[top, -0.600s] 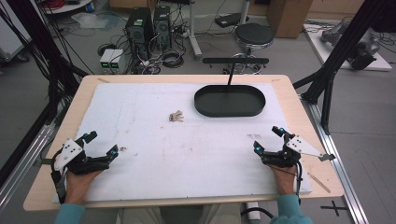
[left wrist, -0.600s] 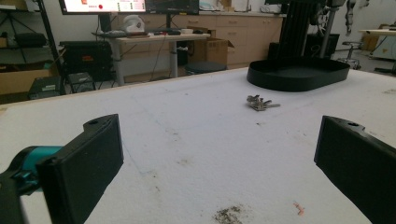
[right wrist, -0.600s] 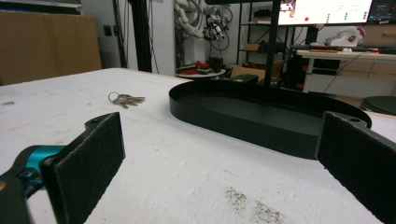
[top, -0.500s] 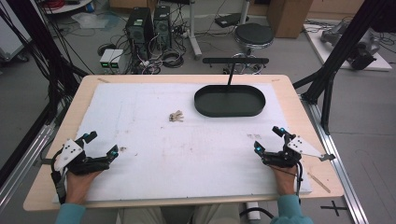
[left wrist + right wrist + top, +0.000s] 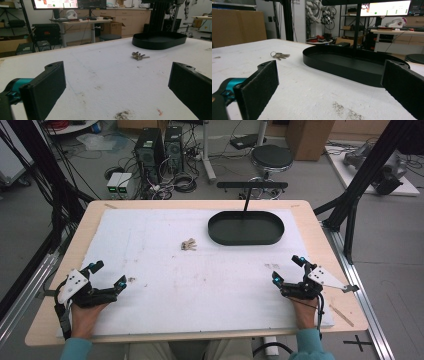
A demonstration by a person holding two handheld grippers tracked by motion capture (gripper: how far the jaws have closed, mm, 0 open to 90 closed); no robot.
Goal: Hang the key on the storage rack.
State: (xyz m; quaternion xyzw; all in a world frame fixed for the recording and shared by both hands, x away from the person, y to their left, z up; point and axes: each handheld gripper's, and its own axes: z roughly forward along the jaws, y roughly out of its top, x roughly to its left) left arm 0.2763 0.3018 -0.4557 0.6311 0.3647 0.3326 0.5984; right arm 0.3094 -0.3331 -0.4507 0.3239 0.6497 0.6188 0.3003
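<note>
A small bunch of silver metal keys on a ring (image 5: 189, 244) is seen lying flat on the white foam-covered tabletop (image 5: 200, 285), just above the centre of the high view. Nothing is touching it. To its right, near but apart, a black oval metal tray (image 5: 246, 228) with a low rim is set in the upper right of the sheet; a black T-shaped stand (image 5: 248, 190) is seen at the tray's far edge. The left gripper (image 5: 107, 276) is held at the lower left of the frame, jaws spread wide with nothing between them. The right gripper (image 5: 287, 269) is held at the lower right, jaws likewise released and bare. Both grippers are well apart from the keys.
</note>
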